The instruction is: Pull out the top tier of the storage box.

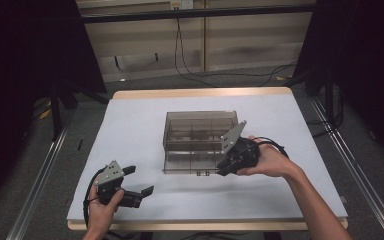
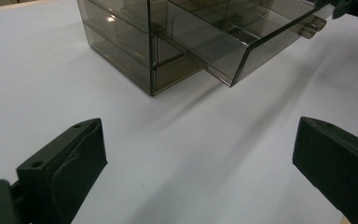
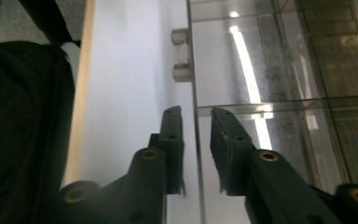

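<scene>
A smoky clear plastic drawer box stands in the middle of the white mat. Its lower drawer is pulled out toward me, with two small knobs on its front wall. My right gripper is at the drawer's front right corner. In the right gripper view its jaws straddle the drawer's thin front wall, with a slim gap on each side of it. My left gripper hovers wide open over the mat at the near left, nothing between its jaws. The drawer lies ahead of it.
The white mat covers a wooden table whose front edge is near my hands. Dark frame posts and floor rails flank the table; cables run on the floor behind it.
</scene>
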